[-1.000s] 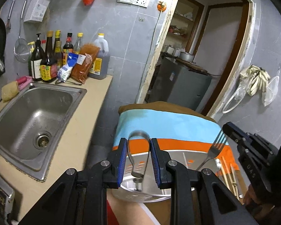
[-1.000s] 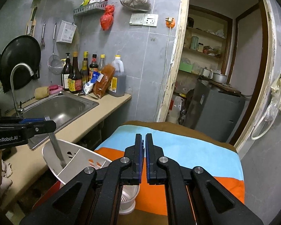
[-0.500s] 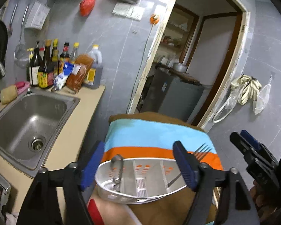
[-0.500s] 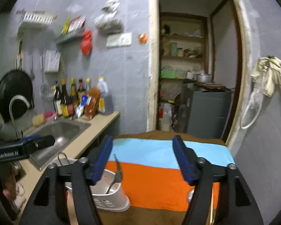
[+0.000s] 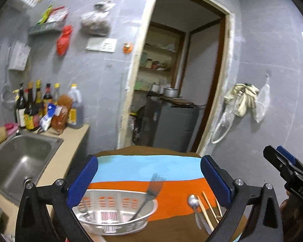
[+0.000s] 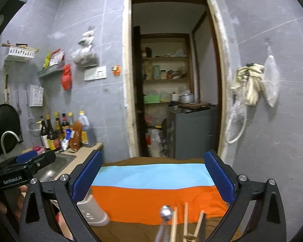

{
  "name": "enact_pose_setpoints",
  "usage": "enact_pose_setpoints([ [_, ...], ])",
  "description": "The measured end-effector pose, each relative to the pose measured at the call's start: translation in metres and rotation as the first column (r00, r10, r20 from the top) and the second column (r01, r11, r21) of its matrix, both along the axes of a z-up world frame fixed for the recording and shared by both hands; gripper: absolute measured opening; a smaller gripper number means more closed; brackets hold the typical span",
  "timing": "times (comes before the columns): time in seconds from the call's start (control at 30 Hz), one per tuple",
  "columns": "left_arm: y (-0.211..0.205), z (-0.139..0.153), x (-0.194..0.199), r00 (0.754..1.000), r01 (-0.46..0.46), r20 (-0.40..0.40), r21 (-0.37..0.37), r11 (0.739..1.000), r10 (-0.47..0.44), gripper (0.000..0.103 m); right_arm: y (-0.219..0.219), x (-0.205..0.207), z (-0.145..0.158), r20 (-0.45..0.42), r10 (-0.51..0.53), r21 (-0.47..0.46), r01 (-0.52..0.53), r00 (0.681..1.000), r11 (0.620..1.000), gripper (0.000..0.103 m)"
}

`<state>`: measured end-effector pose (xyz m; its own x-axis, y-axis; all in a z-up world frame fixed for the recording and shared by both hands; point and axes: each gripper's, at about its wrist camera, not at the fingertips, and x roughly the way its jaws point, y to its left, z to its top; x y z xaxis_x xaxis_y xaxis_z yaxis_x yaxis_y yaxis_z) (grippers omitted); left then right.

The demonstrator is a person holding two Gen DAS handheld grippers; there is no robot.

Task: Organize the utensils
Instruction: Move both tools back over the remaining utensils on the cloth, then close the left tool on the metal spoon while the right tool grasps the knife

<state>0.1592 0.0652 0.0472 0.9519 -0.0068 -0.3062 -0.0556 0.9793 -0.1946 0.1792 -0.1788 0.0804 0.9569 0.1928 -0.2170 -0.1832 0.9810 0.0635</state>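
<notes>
A white slotted utensil basket [image 5: 119,200] sits on the striped cloth [image 5: 147,167]; a fork [image 5: 149,196] leans in its right end and another metal utensil [image 5: 86,213] lies at its left. A spoon [image 5: 193,200] and wooden chopsticks [image 5: 207,209] lie on the cloth right of the basket. My left gripper [image 5: 149,179] hangs behind and above the basket, its jaws opening wide, nothing between them. My right gripper [image 6: 153,178] is opening too, holding nothing, above the spoon [image 6: 166,214] and chopsticks [image 6: 184,219]. The basket's end [image 6: 94,209] shows at lower left.
A steel sink [image 5: 20,161] and counter with sauce bottles [image 5: 36,109] lie to the left. An open doorway [image 6: 171,80] with a grey cabinet [image 6: 194,131] is straight ahead. Bags and cloths hang on the wall at right [image 6: 252,86]. The cloth's far half is bare.
Both grippers went from shut to wide open and drew back and up from the basket. The fork and the metal utensil they held now rest in the basket.
</notes>
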Motion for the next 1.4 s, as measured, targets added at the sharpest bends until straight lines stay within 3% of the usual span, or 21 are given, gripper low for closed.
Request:
enact_pose_setpoints([
  [0.27,-0.061,-0.008,0.014,0.997,0.073,-0.004,0.069,0.995,-0.073,0.102,-0.045,0.002,-0.015,-0.04,-0.057,-0.044,0.055,0.998,0.997,0.1],
  [0.5,-0.096,-0.021,0.031,0.993,0.117,-0.036,0.081,0.99,-0.114,0.102,-0.085,0.011,-0.035,-0.096,-0.102,-0.034,0.099,0.99,0.994,0.1],
  [0.9,-0.146,-0.075,0.076,0.972,0.153,-0.192,0.076,0.985,-0.137,0.102,-0.146,0.058,-0.108,-0.266,-0.096,0.008,0.102,0.959,0.995,0.1],
  [1.2,-0.152,-0.136,0.121,0.945,0.118,-0.313,0.04,0.992,-0.1,0.102,-0.149,0.105,-0.189,-0.434,-0.027,0.002,0.03,0.9,1.0,0.096],
  [1.27,-0.151,-0.147,0.13,0.931,0.125,-0.349,0.022,0.992,-0.109,0.102,-0.144,0.115,-0.205,-0.474,-0.001,-0.001,0.001,0.881,1.0,0.082],
  [1.33,-0.152,-0.156,0.137,0.921,0.129,-0.372,0.011,0.992,-0.116,0.101,-0.136,0.126,-0.222,-0.52,0.019,-0.012,-0.029,0.854,0.999,0.075],
  [1.4,-0.152,-0.164,0.146,0.91,0.136,-0.396,0.001,0.991,-0.125,0.098,-0.131,0.133,-0.235,-0.557,0.033,-0.017,-0.052,0.83,0.999,0.074],
])
